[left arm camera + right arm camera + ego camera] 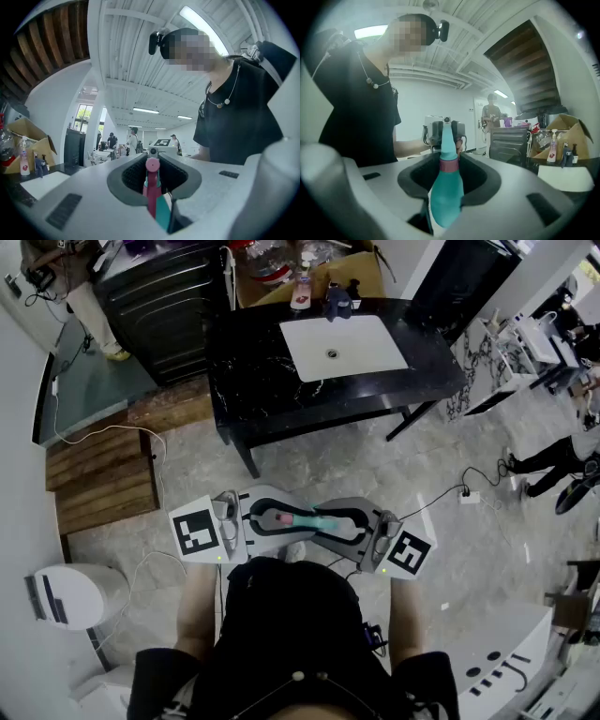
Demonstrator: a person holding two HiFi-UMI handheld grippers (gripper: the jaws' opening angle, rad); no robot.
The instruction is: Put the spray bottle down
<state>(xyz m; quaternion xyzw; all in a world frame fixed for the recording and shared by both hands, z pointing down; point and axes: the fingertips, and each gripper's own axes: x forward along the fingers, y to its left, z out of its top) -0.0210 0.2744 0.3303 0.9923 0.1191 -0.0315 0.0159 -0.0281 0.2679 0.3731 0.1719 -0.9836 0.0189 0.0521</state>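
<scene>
Now | spray bottle (314, 520) level, pink end left | left tool (152, 163), right tool (449, 161) both clamp it

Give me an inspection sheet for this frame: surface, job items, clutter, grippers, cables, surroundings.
Surface: black marble counter with a white sink, ahead of the person; nothing seen in the basin.
Job's things: spray bottle, teal body and pink head, held level in the air above the floor, not on the counter.
Clutter: pump bottle, dark bottle and cardboard box at the counter's back edge.
Grippers: left gripper has its jaws on the pink head; right gripper has its jaws on the teal body.
Cables: white cable on the floor at left; black cable runs to a power strip at right.
Surroundings: wooden planks at left; people standing far off.
</scene>
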